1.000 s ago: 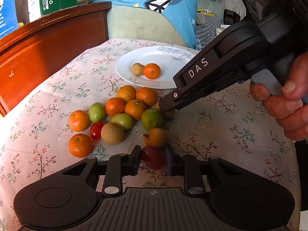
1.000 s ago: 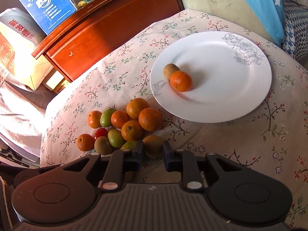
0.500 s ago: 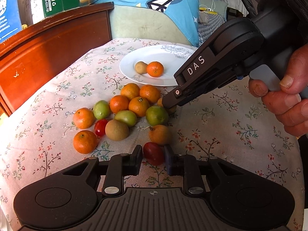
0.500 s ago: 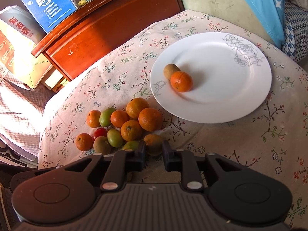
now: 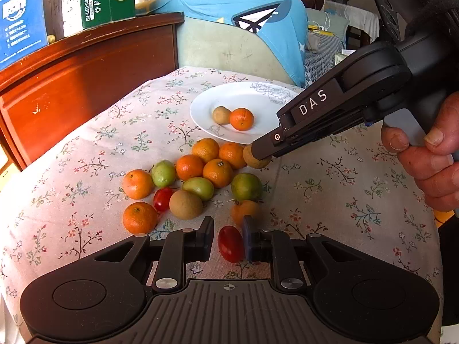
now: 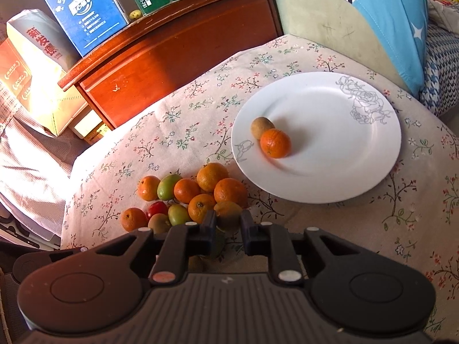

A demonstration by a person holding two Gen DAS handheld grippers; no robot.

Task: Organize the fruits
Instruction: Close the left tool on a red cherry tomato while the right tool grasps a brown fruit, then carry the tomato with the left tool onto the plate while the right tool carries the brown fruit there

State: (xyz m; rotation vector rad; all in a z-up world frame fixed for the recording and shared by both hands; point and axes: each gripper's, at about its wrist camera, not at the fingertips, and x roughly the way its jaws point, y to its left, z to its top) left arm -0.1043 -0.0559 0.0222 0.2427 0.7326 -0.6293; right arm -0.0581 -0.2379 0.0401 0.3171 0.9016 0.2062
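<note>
My left gripper (image 5: 228,238) has its jaws closing on a red cherry tomato (image 5: 231,243), which sits between the pads at the near edge of the fruit pile. My right gripper (image 6: 228,220) has its jaws closing on a round brown fruit (image 6: 229,215) at the pile's right side. The left wrist view shows that same right gripper (image 5: 259,152) tip over the brown fruit (image 5: 254,160), with a hand on its handle. The pile of oranges (image 5: 218,172), green fruits (image 5: 246,186) and another tomato lies on the floral cloth. The white plate (image 6: 330,143) holds one orange (image 6: 275,142) and a brown fruit.
A red wooden cabinet (image 6: 172,48) with blue and green cartons stands at the table's left. A padded chair with a blue garment (image 5: 243,14) is behind the plate (image 5: 258,97). The cloth drops off at the left edge.
The left jaws have narrowed around the red tomato. The right gripper stays on the brown fruit. Both views shifted only slightly.
</note>
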